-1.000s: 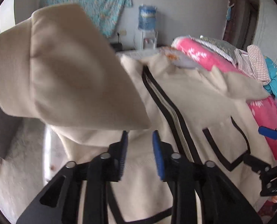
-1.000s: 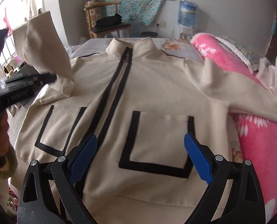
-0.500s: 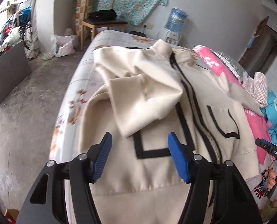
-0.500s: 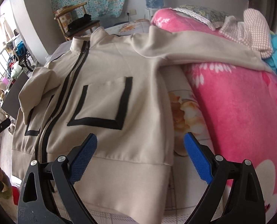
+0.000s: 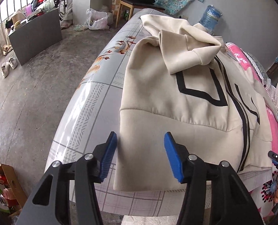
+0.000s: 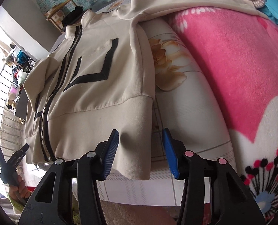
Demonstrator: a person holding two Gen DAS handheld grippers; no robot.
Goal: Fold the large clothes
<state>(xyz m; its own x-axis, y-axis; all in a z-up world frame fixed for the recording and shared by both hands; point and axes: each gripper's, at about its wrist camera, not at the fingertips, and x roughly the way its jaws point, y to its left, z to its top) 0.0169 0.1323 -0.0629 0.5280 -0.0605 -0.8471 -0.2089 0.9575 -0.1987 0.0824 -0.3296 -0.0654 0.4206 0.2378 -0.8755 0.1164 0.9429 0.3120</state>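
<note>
A cream zip jacket [image 5: 157,97] with black pocket outlines lies face up on the bed. Its left sleeve [image 5: 184,56] is folded over the chest. My left gripper [image 5: 140,155] is open, its jaws either side of the jacket's bottom-left hem corner. In the right wrist view the jacket [image 6: 101,86] fills the left half. My right gripper [image 6: 140,151] is open around the bottom-right hem corner. The right sleeve [image 6: 185,3] stretches out over the pink blanket [image 6: 232,65].
The bed sheet [image 5: 94,97] is grey with a floral print and ends at a rounded left edge. The concrete floor [image 5: 26,86] holds a grey cabinet [image 5: 35,33], shoes and a wooden chair [image 5: 137,1]. A cardboard box [image 5: 5,187] stands at lower left.
My left gripper let go of the sleeve, which now lies folded on the chest, and dropped to the bottom-left hem. My right gripper moved down to the bottom-right hem corner.
</note>
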